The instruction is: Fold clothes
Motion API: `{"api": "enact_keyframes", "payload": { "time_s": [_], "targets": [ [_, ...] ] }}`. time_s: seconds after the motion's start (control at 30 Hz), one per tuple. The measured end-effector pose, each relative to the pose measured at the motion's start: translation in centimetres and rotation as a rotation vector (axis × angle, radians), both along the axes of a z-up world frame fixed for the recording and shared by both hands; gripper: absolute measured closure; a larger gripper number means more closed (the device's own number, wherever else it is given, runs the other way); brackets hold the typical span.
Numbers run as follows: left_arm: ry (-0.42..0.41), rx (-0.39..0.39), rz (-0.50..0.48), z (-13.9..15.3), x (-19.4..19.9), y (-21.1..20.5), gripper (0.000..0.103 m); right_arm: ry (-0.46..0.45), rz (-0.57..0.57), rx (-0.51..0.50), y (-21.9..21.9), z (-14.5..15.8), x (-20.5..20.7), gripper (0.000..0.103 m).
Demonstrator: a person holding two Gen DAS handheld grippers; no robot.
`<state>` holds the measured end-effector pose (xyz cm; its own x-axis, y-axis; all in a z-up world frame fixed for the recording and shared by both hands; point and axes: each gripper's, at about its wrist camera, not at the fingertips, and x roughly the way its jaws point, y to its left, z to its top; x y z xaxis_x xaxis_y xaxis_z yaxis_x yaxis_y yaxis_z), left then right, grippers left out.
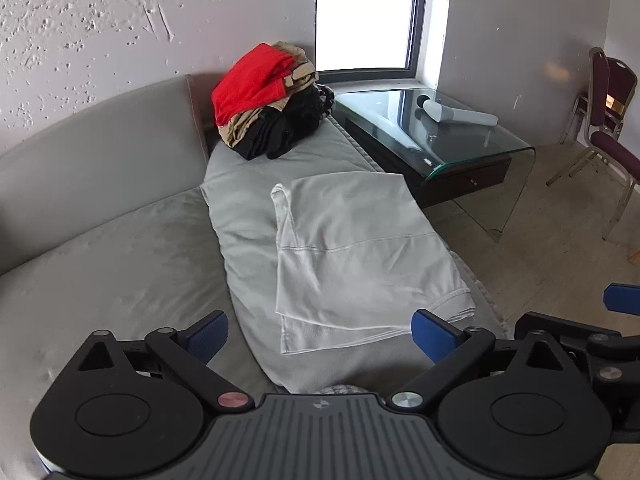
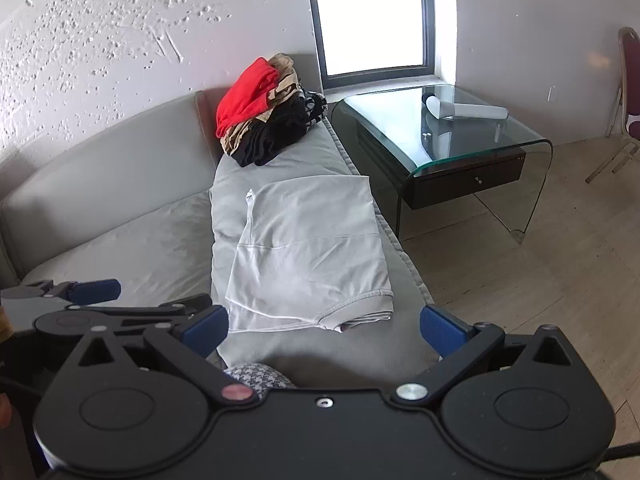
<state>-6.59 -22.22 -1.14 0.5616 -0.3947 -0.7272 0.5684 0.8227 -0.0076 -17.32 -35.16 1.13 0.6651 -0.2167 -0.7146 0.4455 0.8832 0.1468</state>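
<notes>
A light grey garment (image 1: 356, 256) lies folded flat on the grey sofa cushion (image 1: 248, 200); it also shows in the right wrist view (image 2: 308, 256). A pile of clothes, red (image 1: 250, 80) on tan and black, sits at the sofa's far end, also seen in the right wrist view (image 2: 248, 96). My left gripper (image 1: 320, 338) is open and empty, just short of the garment's near edge. My right gripper (image 2: 324, 330) is open and empty, also just short of the near edge. Each gripper shows at the side of the other's view.
A glass side table (image 1: 460, 140) with a dark drawer and a white device (image 1: 460, 116) stands right of the sofa. Maroon chairs (image 1: 612, 128) stand at the far right on the pale wood floor. A patterned fabric (image 2: 256, 376) lies under my right gripper.
</notes>
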Motion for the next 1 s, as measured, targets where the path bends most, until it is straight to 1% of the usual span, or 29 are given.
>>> {"api": "enact_keyframes", "payload": {
  "time_s": [0.03,0.13,0.23,0.5,0.83,1.0],
  "targets": [
    [0.002,0.002,0.004,0.0,0.0,-0.1,0.000,-0.002,-0.004,0.002,-0.1,0.0,-0.1,0.000],
    [-0.022,0.040,0.006,0.0,-0.4,-0.6,0.000,-0.005,-0.013,0.005,-0.1,0.0,-0.3,0.000],
    [-0.009,0.066,-0.016,-0.4,-0.4,-0.8,0.001,-0.001,-0.020,0.006,-0.1,-0.2,-0.5,0.000],
    [0.086,0.013,-0.046,-1.3,0.2,-0.8,0.001,0.006,-0.033,0.012,-0.7,-0.4,-0.8,0.000],
    [0.092,0.012,-0.060,-1.6,0.4,-1.1,0.001,0.014,-0.038,0.010,-1.1,-0.7,-0.6,0.000],
    [0.070,0.013,-0.058,-1.6,0.4,-1.1,0.001,0.009,-0.037,0.017,-1.2,-0.8,-0.5,0.000]
  ]
}}
